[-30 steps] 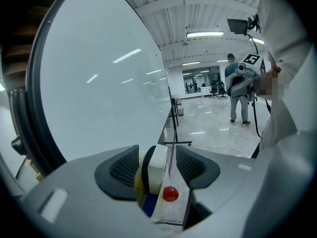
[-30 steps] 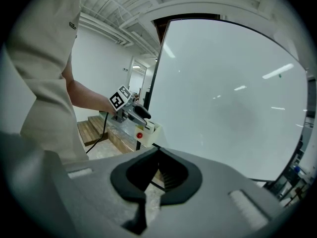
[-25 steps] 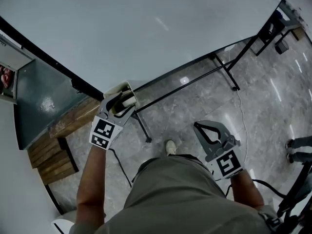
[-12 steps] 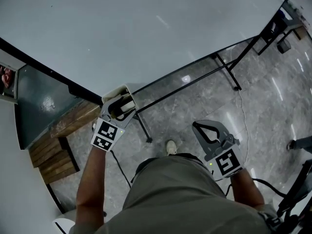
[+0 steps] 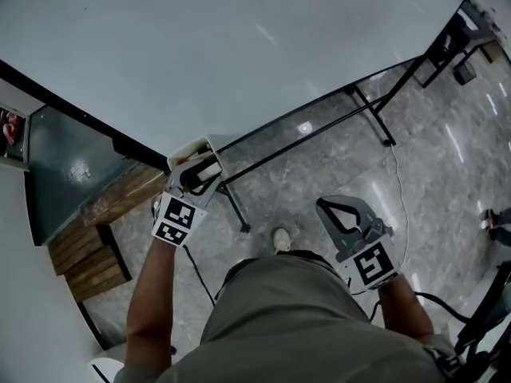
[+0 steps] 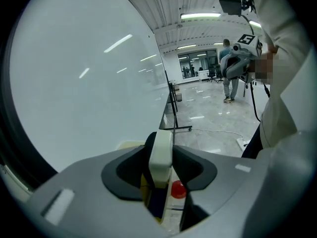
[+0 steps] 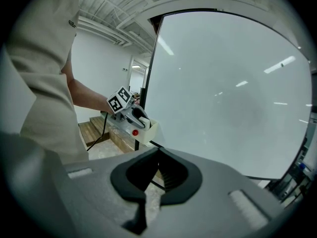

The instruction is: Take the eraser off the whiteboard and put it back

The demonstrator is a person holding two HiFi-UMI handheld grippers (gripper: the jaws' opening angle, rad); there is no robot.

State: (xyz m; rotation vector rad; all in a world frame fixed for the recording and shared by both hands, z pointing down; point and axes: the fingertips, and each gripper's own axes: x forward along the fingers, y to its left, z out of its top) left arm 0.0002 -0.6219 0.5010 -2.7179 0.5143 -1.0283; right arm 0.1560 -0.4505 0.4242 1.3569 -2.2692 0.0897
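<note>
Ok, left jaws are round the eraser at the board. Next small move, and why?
I'd ease the eraser straight off the whiteboard with the left gripper. Its jaws have just been closing, and both pads now look pressed on the eraser, which sits at the board's lower edge. The right gripper is shut, empty and clear.

Left gripper [image 6: 161, 150] just closing on eraser [image 6: 159, 163], apparently gripped, whiteboard [image 6: 89, 83] beside

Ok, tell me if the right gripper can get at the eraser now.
Probably not: the left gripper, jaws just closing, clamps the eraser at the whiteboard; the right gripper hangs shut, well apart.
</note>
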